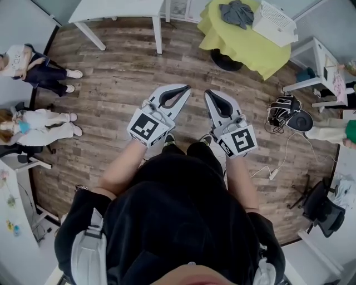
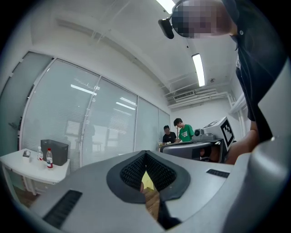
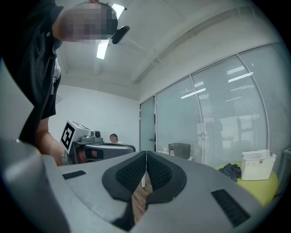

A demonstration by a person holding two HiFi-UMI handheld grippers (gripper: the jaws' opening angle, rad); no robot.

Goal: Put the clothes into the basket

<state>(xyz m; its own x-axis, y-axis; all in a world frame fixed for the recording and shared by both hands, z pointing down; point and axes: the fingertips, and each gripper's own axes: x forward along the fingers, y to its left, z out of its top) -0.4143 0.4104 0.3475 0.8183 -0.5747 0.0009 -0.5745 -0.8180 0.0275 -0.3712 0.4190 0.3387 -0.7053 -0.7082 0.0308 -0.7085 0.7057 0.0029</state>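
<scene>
Only head, right gripper views show clothes [image 1: 236, 12], basket [image 1: 272, 21]

Clothes [image 1: 236, 13] beside basket [image 1: 273, 23] on yellow table [image 1: 245, 49]

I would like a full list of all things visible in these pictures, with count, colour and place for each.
clothes: one pile, dark grey, on the round table
basket: one, white, on the round table beside the clothes
round table: one, yellow cloth, top right of the head view
long table: one, white, top centre
grey box: one, left in the left gripper view
bottle: one, red cap, beside the grey box
office chair: one, black, lower right
cable: one, white, on the floor
seated people: two, left edge
floor: brown wood
left hand-held gripper: one, grey, shut, empty
right hand-held gripper: one, grey, shut, empty
</scene>
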